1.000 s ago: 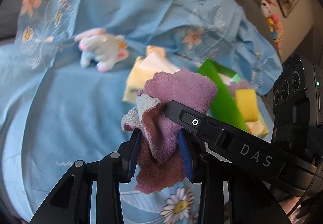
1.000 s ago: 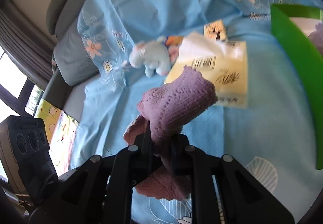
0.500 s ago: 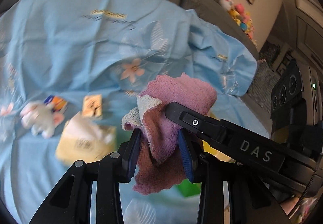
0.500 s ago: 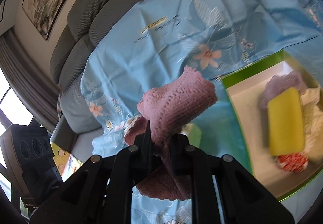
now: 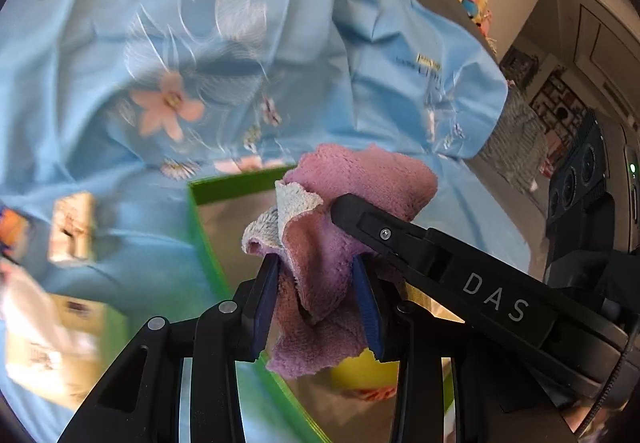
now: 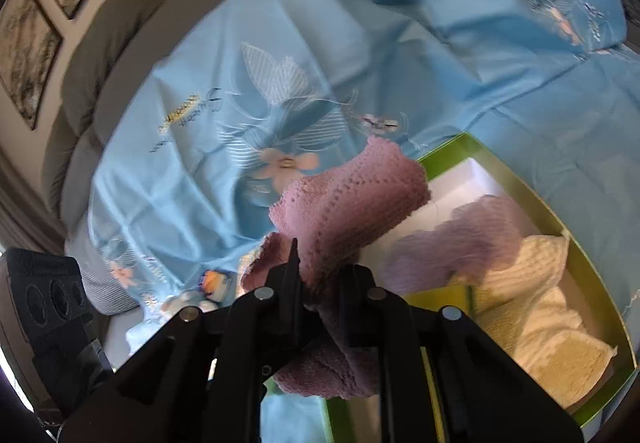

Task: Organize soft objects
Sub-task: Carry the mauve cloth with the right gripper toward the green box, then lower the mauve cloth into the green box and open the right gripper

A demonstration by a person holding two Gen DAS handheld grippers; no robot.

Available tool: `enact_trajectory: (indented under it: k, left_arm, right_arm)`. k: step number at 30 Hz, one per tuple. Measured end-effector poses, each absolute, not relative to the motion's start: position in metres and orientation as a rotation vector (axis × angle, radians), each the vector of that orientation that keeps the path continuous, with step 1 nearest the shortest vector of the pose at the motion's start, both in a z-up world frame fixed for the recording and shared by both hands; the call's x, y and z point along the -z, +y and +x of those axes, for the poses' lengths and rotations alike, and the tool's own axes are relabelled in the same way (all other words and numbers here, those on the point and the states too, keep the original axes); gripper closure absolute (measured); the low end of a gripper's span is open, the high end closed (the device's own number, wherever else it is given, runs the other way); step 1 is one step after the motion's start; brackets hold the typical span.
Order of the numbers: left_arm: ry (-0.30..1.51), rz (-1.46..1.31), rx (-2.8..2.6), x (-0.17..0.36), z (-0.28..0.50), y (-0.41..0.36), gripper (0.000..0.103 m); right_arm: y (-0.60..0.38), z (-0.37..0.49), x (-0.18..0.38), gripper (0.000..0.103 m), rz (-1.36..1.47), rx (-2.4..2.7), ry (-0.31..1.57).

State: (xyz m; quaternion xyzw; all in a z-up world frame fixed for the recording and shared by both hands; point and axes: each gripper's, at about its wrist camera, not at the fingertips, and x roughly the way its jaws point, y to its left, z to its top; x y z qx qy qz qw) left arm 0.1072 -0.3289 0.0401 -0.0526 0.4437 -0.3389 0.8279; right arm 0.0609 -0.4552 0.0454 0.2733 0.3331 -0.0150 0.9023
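Purple terry cloth (image 5: 340,243) is clamped in both grippers' jaws, left gripper (image 5: 316,299) and right gripper (image 6: 320,275), bunched above the green box (image 6: 560,215) just beyond, probably for dropping in.

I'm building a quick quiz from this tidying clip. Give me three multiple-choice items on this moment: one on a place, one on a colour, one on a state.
1. Where is the pale yellow cloth?
A. Inside the green box
B. On the sofa back
C. Between the left gripper's fingers

2. What colour is the sheet under the box?
A. Red
B. Light blue with flowers
C. Black

3. How do both grippers stand?
A. Open and empty
B. Shut on one purple cloth
C. Resting on the sheet

Answers:
1 A: the pale yellow cloth lies within the green box.
2 B: the sheet is light blue with printed flowers.
3 B: the left gripper and the right gripper both pinch the purple cloth, held above the box.
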Motion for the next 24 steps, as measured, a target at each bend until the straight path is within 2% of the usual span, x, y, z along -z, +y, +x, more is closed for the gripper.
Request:
enact_trajectory:
  k: [11,19,20,23,24]
  left_arm:
    - [1.056,-0.071,0.715,-0.004,0.118,-0.359,0.065]
    - [1.039,-0.018,0.689,-0.015,0.101,-0.352,0.064]
    - [1.041,-0.033,0.695,-0.018,0.099,-0.349,0.064]
    - [1.014,-0.072,0.691,-0.031,0.089,-0.334,0.038]
    - [1.000,-0.074,0.684,-0.035,0.085,-0.330,0.030]
  right_arm:
    - [-0.485,0.073,-0.013,0.089,0.588,0.191,0.772]
    - [-0.486,0.067,-0.017,0.084,0.579,0.215,0.742]
    - [-0.487,0.063,-0.022,0.078,0.580,0.214,0.721]
    - [-0.486,0.050,-0.037,0.043,0.586,0.230,0.652]
    - [-0.484,0.045,-0.043,0.041,0.580,0.240,0.630]
